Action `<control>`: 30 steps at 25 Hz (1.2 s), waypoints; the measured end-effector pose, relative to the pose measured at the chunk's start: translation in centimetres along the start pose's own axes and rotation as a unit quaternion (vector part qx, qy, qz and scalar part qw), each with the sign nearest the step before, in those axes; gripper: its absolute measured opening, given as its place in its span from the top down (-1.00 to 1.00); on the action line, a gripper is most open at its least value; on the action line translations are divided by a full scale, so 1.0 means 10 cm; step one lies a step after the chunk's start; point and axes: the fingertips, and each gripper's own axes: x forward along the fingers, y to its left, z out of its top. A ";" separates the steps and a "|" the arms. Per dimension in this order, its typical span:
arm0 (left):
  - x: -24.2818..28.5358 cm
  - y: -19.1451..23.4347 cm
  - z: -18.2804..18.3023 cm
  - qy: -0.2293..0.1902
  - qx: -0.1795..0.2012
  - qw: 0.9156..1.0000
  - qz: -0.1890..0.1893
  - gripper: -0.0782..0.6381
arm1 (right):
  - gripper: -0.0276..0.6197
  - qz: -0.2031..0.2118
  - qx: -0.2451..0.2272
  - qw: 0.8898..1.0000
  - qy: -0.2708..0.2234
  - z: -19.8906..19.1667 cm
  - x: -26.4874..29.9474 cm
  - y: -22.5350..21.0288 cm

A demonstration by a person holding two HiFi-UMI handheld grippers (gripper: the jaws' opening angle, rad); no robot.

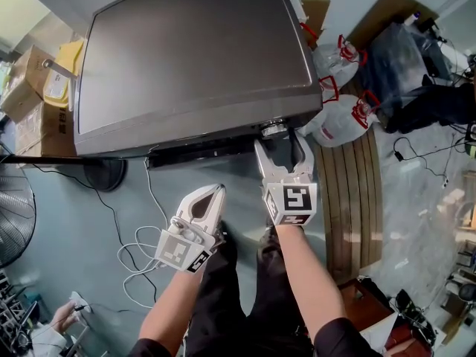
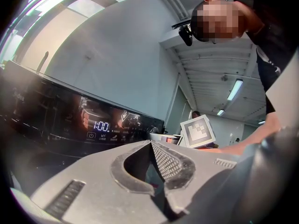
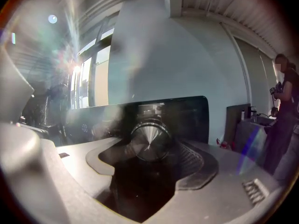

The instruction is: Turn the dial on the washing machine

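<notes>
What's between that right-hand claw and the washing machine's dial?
Nothing: the right gripper view shows the dial straight ahead between the open jaws of the right gripper.

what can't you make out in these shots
Silver round dial: setting marks lost to blur and glare, right gripper view.
Right gripper: whether its jaws touch the dial, same blur.
Black control panel: small labels unreadable, left gripper view.
Head view: grey machine top hides the panel.

Dial [image 3: 148,136] – brushed shiny metal; washing machine [image 1: 193,58] top – smooth satin grey; control panel [image 2: 107,125] glossy black.
</notes>
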 end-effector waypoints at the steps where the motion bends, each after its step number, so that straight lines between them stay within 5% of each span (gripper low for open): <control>1: 0.00 0.00 0.00 -0.001 -0.001 1.000 0.000 0.75 | -0.04 -0.001 -0.001 1.000 -0.001 0.01 0.01 0.00; 18: -0.03 -0.01 -0.02 -0.005 -0.011 1.000 0.002 0.75 | -0.01 -0.017 0.003 1.000 0.005 0.03 0.04 -0.03; 30: -0.04 0.01 0.00 -0.010 -0.012 1.000 0.006 0.75 | 0.00 -0.010 0.088 0.996 0.010 0.03 0.04 -0.07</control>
